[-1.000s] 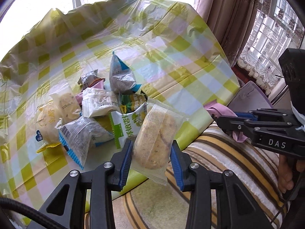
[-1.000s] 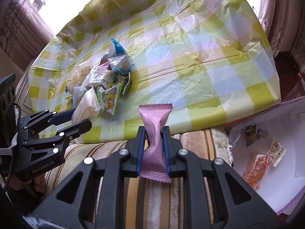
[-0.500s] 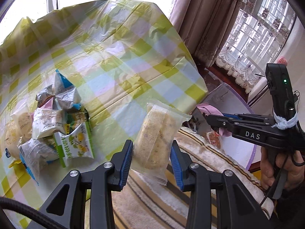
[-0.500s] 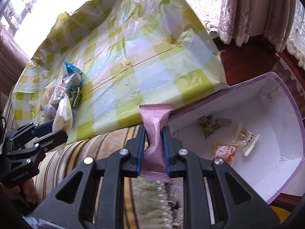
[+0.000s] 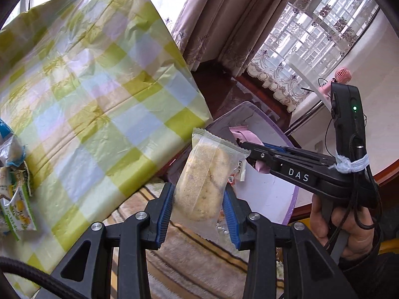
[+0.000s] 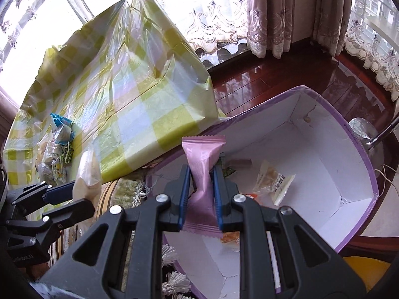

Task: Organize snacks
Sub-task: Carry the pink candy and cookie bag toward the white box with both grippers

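Observation:
My left gripper (image 5: 198, 214) is shut on a clear-wrapped biscuit pack (image 5: 203, 186), held over the striped cushion beside the table's corner. My right gripper (image 6: 200, 194) is shut on a pink snack packet (image 6: 203, 172), held over the near end of the purple-rimmed white box (image 6: 359, 154). The box holds a few wrapped snacks (image 6: 273, 180). In the left wrist view the right gripper (image 5: 251, 150) and pink packet (image 5: 243, 135) sit above the box (image 5: 269, 191). A pile of snacks (image 6: 56, 154) lies on the checked tablecloth; it also shows in the left wrist view (image 5: 15, 189).
The table with the yellow-green checked cloth (image 5: 94, 94) is at left. A striped cushion (image 5: 189, 254) lies below the grippers. Dark wooden floor (image 6: 286, 74) and curtains (image 6: 279, 12) are beyond the box. A yellow object (image 6: 366, 271) sits at lower right.
Both grippers have swung right, away from the snack pile toward the box. The right gripper with the pink packet is now over the box's near end; the left follows with the biscuit pack.

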`<state>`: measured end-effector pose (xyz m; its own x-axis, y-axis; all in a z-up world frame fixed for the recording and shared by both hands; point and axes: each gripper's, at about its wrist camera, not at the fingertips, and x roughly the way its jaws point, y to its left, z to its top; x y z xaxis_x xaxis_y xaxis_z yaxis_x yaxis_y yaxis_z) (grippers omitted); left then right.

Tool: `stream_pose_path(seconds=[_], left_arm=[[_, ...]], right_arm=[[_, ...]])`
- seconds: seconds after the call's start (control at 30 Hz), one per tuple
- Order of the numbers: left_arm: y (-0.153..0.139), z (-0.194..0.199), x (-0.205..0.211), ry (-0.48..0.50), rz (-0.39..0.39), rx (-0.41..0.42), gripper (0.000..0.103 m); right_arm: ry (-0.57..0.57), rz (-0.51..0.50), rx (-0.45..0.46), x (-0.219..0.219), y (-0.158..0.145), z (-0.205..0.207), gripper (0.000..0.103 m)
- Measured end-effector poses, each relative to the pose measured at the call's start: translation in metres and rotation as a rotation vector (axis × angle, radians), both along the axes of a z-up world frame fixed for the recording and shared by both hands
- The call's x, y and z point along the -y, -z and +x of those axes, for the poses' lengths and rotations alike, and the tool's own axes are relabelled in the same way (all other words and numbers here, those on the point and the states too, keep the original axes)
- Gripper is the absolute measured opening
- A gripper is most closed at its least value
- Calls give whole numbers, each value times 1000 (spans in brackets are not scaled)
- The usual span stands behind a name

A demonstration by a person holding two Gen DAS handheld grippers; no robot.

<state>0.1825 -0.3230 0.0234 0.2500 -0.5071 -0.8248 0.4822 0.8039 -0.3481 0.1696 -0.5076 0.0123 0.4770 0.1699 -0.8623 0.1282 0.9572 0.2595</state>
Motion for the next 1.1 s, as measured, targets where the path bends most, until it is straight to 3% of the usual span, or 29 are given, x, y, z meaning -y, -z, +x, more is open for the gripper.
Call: stream_pose_path(seconds=[0.17, 0.23, 0.3, 0.37, 0.5, 0.73, 0.83, 1.0, 1.1], left_arm=[[6, 7, 11, -15, -48, -37, 42], [8, 9, 10, -14, -77, -68, 57], [8, 10, 7, -39, -75, -64, 64], [6, 10, 2, -59, -71, -49, 64], [2, 11, -6, -90, -67, -24, 64], [-20, 1, -17, -185, 10, 162, 66], [-29, -3, -28, -219, 1, 250, 66], [-41, -6, -54, -287, 30, 347, 66], [-44, -9, -78, -320, 11, 373, 66]], right_arm=[[5, 14, -1, 3, 1, 0, 24], [8, 15, -1, 3, 1, 0, 25], [12, 18, -2, 4, 1, 1, 41], [19, 13, 7, 5, -1, 0, 55], [16, -6, 25, 2, -6, 0, 59], [6, -40, 79, -13, -19, 1, 67], [5, -32, 124, -23, -28, 0, 68], [-57, -135, 245, -58, -48, 0, 82], [-100, -134, 284, -80, -58, 3, 82]])
